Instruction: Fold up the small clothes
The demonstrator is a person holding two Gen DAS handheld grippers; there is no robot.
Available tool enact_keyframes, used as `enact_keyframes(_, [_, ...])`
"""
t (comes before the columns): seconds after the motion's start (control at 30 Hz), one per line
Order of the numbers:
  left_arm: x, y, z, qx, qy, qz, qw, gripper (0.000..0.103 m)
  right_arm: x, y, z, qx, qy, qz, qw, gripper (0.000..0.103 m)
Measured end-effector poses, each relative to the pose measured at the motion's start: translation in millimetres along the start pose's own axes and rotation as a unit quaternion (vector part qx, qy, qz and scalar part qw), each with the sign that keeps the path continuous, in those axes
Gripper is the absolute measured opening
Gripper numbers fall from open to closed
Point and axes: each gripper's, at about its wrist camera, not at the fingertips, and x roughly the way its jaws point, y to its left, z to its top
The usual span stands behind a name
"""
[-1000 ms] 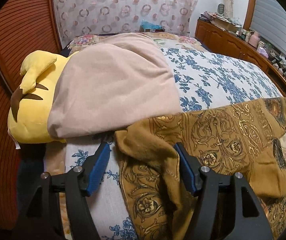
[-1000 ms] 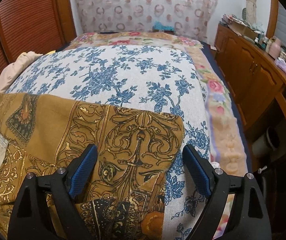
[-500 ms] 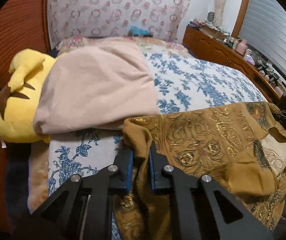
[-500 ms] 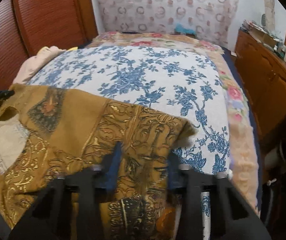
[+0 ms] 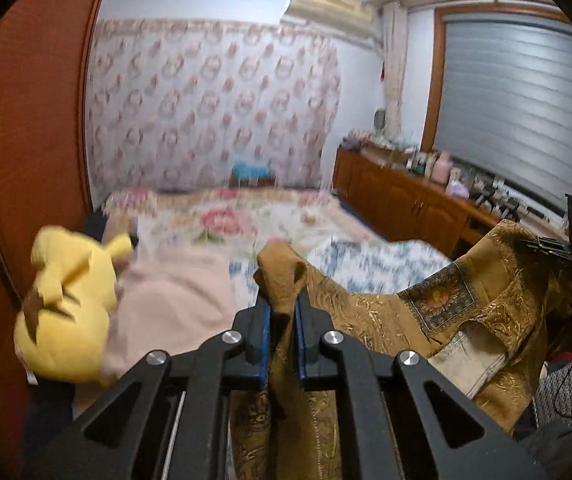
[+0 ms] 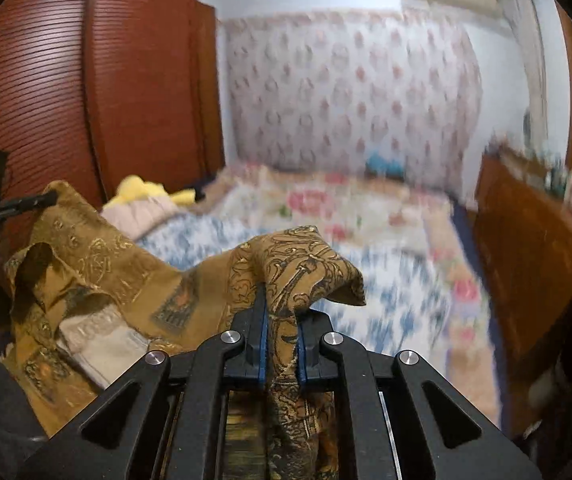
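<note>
Your left tongs point(image 5: 282, 312) are closed on one corner of the garment point(image 5: 438, 312), and your right tongs point(image 6: 280, 316) are closed on the other corner — in each view a bunch of brown and gold cloth stands up between the blue pads. The garment hangs between the two tongs, above the bed point(image 5: 374, 260), and sags in the middle toward 6 o'clock; from the left view it stretches to 3 o'clock, from the right view to 9 o'clock.

The cloth looks thin and soft, so it will probably drape and slide, not keep a shape. It seems light, but the printed weave may be slippery — take a good pinch at the corners and the hem, not at one thin layer.

At 9 o'clock in the left view lie a yellow toy point(image 5: 66, 312) and a pink cloth point(image 5: 174, 304).
</note>
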Motion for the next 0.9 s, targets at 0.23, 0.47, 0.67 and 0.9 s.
enact_keyframes(0.23, [-28.2, 10.5, 73.2, 0.013, -0.077, 0.017, 0.9968, 0.007, -43.5, 14.0, 75.0, -0.044, -0.074, -0.022, 0.996, 0.007])
enact_keyframes(0.47, [-10.7, 45.7, 114.4, 0.006, -0.084, 0.056, 0.9949, 0.007, -54.8, 5.0, 130.4, -0.051, -0.109, -0.056, 0.991, 0.008])
enact_keyframes(0.67, [69.6, 76.9, 87.5, -0.008, -0.002, 0.081, 0.9967, 0.007, 28.0, -35.7, 122.8, -0.021, -0.023, -0.082, 0.996, 0.008])
enact_keyframes(0.9, [130.3, 79.6, 58.4, -0.01, 0.043, 0.102, 0.9939, 0.008, 123.6, -68.8, 88.0, -0.002, 0.056, -0.101, 0.993, 0.008])
